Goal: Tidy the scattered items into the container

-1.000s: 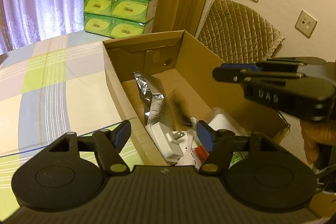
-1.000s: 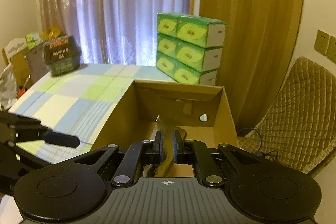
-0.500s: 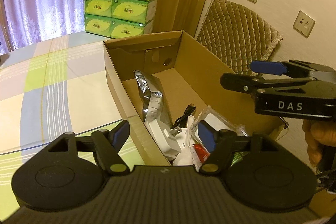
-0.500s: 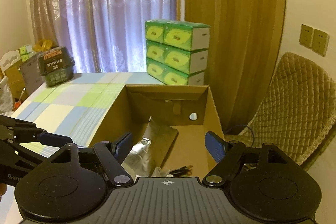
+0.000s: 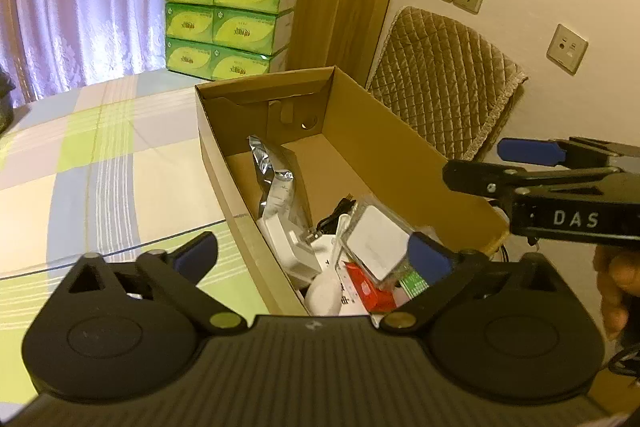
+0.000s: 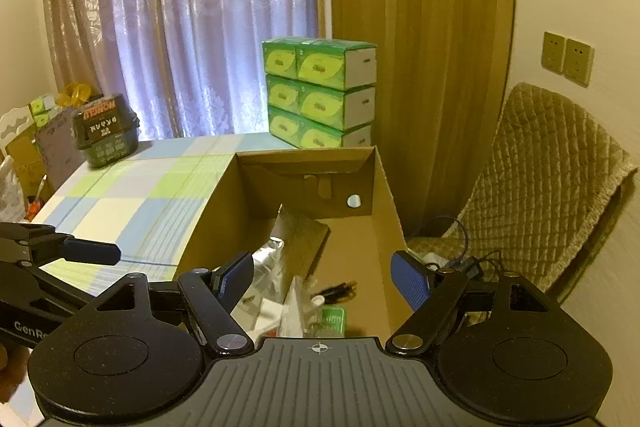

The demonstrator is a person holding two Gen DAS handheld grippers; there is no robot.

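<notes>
Over the cardboard box [image 5: 404, 163] on the tabletop [image 5: 80, 167] | left claw [image 5: 314, 259] spread, empty | right claw [image 6: 322, 281] spread, empty | foil pouch [image 5: 276, 179], white charger [image 5: 288, 243], black cable [image 6: 336, 291] lie inside box

At frame centre a cardboard box [image 5: 400, 163] on the checked desk [image 5: 100, 163] held a silver pouch [image 5: 276, 179], white charger [image 5: 288, 243] and packets.

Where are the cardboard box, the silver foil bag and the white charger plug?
cardboard box [image 5: 392, 163], left wrist view, inside of its right wall.
silver foil bag [image 5: 276, 179], left wrist view, its crinkled middle.
white charger plug [image 5: 286, 241], left wrist view, its white body.
</notes>
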